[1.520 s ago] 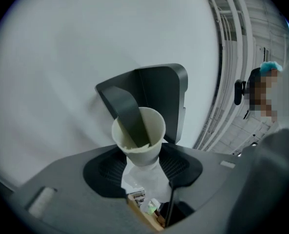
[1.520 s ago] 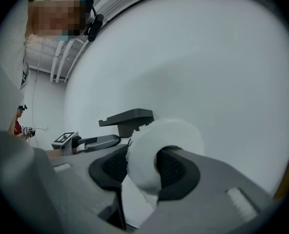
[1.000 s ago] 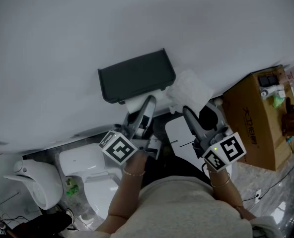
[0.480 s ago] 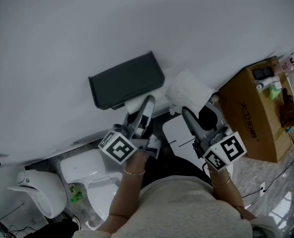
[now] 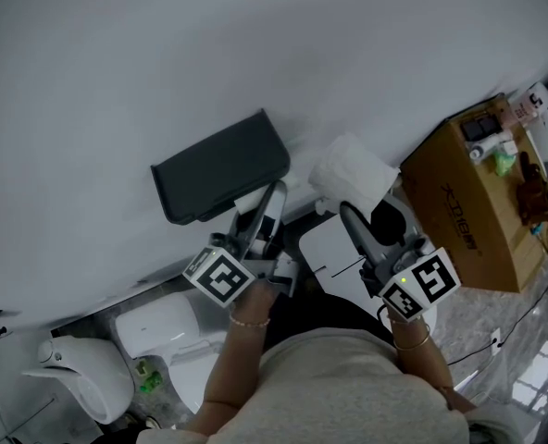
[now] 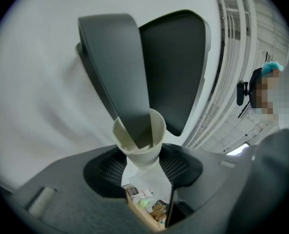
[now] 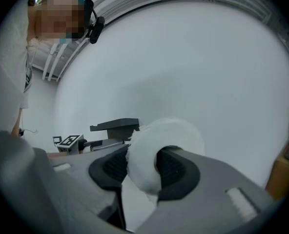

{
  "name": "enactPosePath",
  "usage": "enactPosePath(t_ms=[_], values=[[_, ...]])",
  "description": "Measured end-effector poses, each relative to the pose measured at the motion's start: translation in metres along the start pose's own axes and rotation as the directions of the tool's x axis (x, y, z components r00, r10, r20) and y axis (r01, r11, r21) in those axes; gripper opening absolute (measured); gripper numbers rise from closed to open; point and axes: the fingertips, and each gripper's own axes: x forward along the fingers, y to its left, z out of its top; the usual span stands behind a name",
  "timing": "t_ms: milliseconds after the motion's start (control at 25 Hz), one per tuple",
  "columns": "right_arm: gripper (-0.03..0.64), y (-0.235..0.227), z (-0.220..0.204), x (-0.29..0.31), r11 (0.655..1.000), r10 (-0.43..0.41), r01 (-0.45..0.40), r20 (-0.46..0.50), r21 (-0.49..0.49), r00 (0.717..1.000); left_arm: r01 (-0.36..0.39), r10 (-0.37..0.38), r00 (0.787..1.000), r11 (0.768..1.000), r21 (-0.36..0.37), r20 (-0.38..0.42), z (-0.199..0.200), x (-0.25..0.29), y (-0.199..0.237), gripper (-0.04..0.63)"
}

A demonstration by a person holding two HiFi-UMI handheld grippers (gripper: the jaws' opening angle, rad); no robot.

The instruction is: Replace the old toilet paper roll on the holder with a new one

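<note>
In the head view the dark grey holder (image 5: 220, 166) on the white wall (image 5: 255, 44) has slid left and lower in frame than a second ago, and the toilet (image 5: 158, 326) has dropped toward the bottom left corner. The cardboard box (image 5: 468, 220) has edged up at the right, while both tools sit at almost the same spot in frame as before. The left tool (image 5: 267, 203) reaches up under the holder, and the right tool (image 5: 348, 213) carries the new roll (image 5: 351, 172) just to the holder's right, near the wall. Only the left gripper view shows the empty tube (image 6: 139, 140) clearly. It is a pale cream, bare cylinder pinched between the pads of the left tool (image 6: 142, 160), its open end up, with the holder's grey arm (image 6: 117, 67) running into it. The right gripper view shows the right tool (image 7: 144, 174) closed on the wall of the new roll (image 7: 140, 160), one jaw seemingly inside the core. The roll is white, soft and full. That view also catches the holder (image 7: 116, 126) from the side.
</note>
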Motion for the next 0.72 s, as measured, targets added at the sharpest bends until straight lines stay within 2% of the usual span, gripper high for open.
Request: enactPosePath(t_ms=[160,720], values=[[0.155,-0.013,0.003,-0.005,1.0,-0.028,0.028,0.005,0.004,1.0,0.008,-0.008,1.0,1.0,-0.012,-0.021,-0.008,0.013,0.001,0.195],[0.155,-0.013,0.006,-0.012,0.993,-0.116,0.117,0.014,-0.014,0.993,0.074,-0.078,0.992,0.996,-0.045,-0.099,-0.017,0.029,-0.004,0.196]])
